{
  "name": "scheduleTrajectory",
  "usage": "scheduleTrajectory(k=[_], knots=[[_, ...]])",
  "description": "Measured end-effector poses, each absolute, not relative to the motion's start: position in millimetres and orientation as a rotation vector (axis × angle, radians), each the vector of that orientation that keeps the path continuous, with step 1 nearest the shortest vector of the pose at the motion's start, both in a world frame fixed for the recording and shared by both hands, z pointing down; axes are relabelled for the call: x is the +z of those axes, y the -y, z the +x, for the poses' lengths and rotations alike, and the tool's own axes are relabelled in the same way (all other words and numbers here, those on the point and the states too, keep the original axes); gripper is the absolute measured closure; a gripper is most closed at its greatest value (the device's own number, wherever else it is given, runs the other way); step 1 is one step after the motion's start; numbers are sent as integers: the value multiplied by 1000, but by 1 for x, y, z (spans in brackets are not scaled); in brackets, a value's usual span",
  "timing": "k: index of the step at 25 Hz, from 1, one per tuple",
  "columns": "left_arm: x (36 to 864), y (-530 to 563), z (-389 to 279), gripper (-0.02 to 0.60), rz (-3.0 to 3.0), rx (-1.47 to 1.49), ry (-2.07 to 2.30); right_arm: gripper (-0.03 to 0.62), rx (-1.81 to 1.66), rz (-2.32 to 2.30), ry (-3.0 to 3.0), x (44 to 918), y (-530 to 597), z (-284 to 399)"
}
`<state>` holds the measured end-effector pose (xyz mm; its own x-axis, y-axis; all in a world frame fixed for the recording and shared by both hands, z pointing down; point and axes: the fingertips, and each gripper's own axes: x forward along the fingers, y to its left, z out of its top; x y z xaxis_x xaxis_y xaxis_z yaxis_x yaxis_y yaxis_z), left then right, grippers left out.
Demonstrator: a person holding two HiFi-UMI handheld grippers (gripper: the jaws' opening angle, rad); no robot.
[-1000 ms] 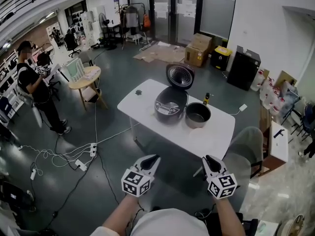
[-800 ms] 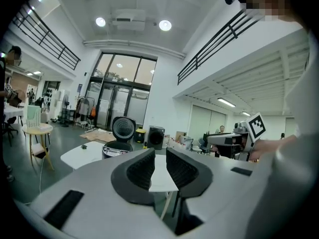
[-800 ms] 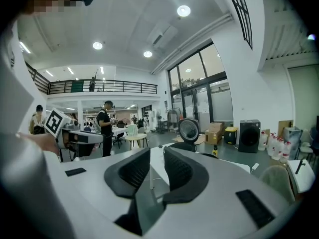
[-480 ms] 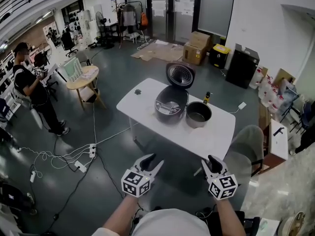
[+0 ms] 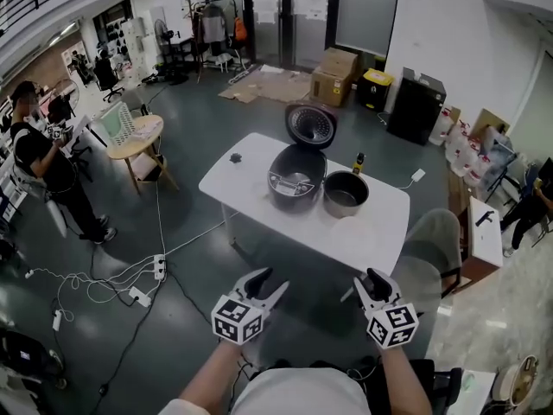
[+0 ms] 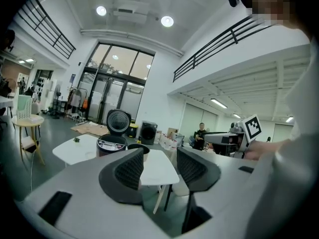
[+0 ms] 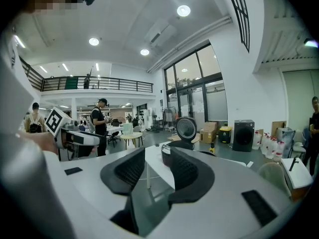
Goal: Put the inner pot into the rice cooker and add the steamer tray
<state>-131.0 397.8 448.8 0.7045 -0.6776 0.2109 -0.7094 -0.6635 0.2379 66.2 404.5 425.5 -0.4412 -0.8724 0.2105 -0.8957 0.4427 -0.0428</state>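
Inner pot [image 5: 346,194], upright on white worktop [image 5: 380,232] just right of open rice cooker [image 5: 296,178]; left tongs [image 5: 270,282] and right tongs [image 5: 363,285], both just spreading, empty, well short of cooker, right tongs likely nearer pot.

1. The worktop [image 5: 259,199] stands in the middle of the floor. The rice cooker [image 5: 296,180] sits on it towards the far edge, with its lid [image 5: 311,126] raised behind it.
2. The inner pot [image 5: 346,194] stands on the worktop just to the right of the rice cooker, not in it.
3. A small bottle [image 5: 358,163] stands behind the inner pot.
4. A small object [image 5: 235,156] lies at the worktop's left end, apart from the rice cooker.
5. A chair [image 5: 432,245] stands at the worktop's near right corner.
6. A round side table [image 5: 138,137] stands to the left of the worktop, with a person [image 5: 43,158] further left.
7. A power strip [image 5: 160,266] lies on the floor to the near left of the worktop.
8. Cardboard boxes [image 5: 333,74] sit on the floor well behind the worktop.
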Motion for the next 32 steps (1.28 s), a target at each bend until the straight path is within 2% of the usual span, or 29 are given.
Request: scheduleTrajectory(k=[16, 32], knots=[[463, -382, -130, 356, 2607, 176, 1030, 422, 256, 1616, 2472, 438, -394, 70], [478, -276, -77, 356, 2586, 206, 1035, 422, 317, 1565, 2493, 463, -275, 117]])
